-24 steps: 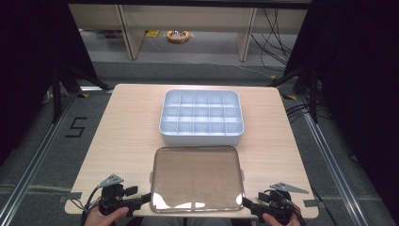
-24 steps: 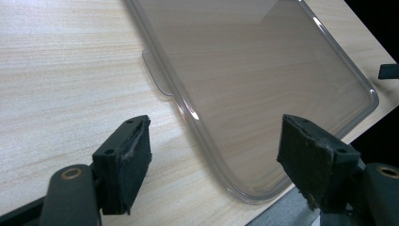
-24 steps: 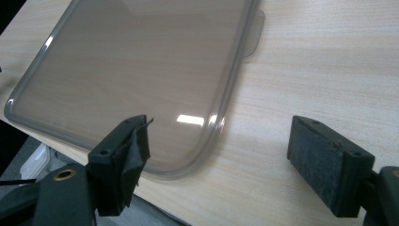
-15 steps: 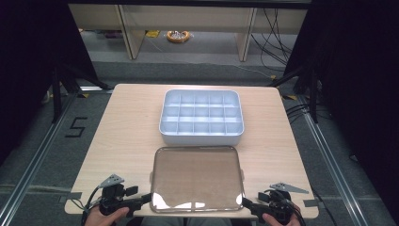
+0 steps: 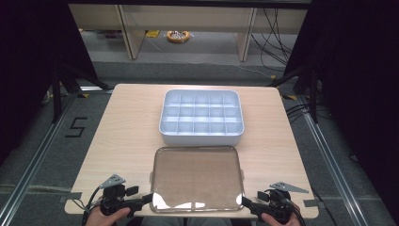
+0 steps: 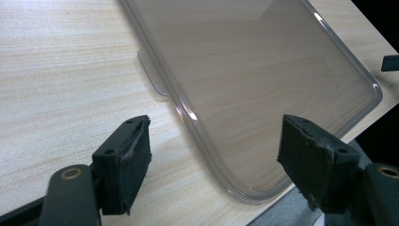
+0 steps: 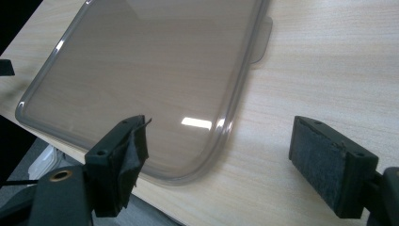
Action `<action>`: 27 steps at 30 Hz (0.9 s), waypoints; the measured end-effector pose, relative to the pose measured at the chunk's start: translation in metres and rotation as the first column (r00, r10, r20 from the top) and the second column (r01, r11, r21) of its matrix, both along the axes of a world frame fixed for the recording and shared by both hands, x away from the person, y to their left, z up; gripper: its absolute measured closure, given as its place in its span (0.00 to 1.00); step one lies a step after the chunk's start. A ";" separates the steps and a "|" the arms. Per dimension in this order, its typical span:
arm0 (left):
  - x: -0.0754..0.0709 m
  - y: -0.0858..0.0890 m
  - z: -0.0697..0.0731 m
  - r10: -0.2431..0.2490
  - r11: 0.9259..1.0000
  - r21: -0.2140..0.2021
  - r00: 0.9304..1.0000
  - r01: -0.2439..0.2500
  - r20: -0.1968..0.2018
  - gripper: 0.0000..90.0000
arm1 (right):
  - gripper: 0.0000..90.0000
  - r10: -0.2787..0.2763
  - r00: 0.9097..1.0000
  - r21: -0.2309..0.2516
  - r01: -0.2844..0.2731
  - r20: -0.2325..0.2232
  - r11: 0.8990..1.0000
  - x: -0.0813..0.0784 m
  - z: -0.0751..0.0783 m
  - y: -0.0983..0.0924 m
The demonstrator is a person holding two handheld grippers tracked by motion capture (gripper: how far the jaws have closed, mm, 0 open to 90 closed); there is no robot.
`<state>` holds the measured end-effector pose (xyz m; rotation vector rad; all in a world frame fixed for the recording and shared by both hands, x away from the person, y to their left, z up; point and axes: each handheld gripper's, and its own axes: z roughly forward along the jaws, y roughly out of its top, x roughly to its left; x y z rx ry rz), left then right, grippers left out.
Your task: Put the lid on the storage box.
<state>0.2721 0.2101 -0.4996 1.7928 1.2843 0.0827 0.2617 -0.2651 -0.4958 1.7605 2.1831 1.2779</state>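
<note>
A clear plastic lid [image 5: 197, 178] lies flat on the wooden table [image 5: 127, 136] near its front edge. Behind it stands a pale box [image 5: 201, 117] divided into several compartments, all bare. My left gripper [image 5: 147, 199] is held at the lid's front left corner. In the left gripper view its jaws [image 6: 214, 127] stand open with that corner of the lid [image 6: 263, 70] between them, untouched. My right gripper [image 5: 246, 203] is at the front right corner. It is also open [image 7: 220, 126], and its pads stay off the lid [image 7: 155, 56].
A small tab [image 6: 150, 70] juts from the lid's left side, and another tab [image 7: 263, 42] from its right side. The table's front edge runs just under both grippers. Dark floor, metal rails and cables surround the table.
</note>
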 end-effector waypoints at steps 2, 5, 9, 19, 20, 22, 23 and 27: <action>0.000 -0.001 0.000 -0.001 1.000 -0.002 1.000 0.001 -0.002 0.28 | 0.23 -0.002 1.000 0.013 0.002 -0.012 1.000 0.000 0.001 0.001; 0.000 0.000 0.000 -0.007 1.000 0.008 1.000 0.007 0.008 0.28 | 0.23 -0.003 1.000 0.025 0.003 -0.002 1.000 0.000 0.001 0.002; 0.000 -0.002 0.000 -0.002 1.000 0.003 1.000 0.002 -0.005 0.28 | 0.23 0.022 1.000 0.013 -0.023 0.017 1.000 0.005 0.000 0.002; 0.004 -0.012 -0.006 -0.049 0.999 -0.012 0.998 0.048 -0.041 0.27 | 0.27 -0.009 1.000 0.013 0.009 0.004 1.000 0.022 -0.004 -0.001; 0.004 -0.014 -0.007 -0.046 0.999 -0.014 0.998 0.045 -0.040 0.28 | 0.27 -0.020 0.999 0.060 0.022 -0.029 0.998 0.022 -0.004 0.001; 0.006 -0.014 -0.008 -0.044 0.999 0.003 0.998 0.045 -0.040 0.30 | 0.29 -0.021 0.999 0.051 0.023 -0.031 0.998 0.026 -0.007 0.001; 0.006 -0.014 -0.008 -0.036 0.999 -0.001 0.999 0.036 -0.041 0.31 | 0.29 -0.007 1.000 0.048 0.008 -0.022 0.999 0.028 -0.007 0.000; 0.009 -0.014 -0.010 -0.028 1.000 -0.014 0.998 0.028 -0.061 0.33 | 0.31 -0.018 0.996 0.086 0.026 -0.091 0.996 0.028 -0.005 0.009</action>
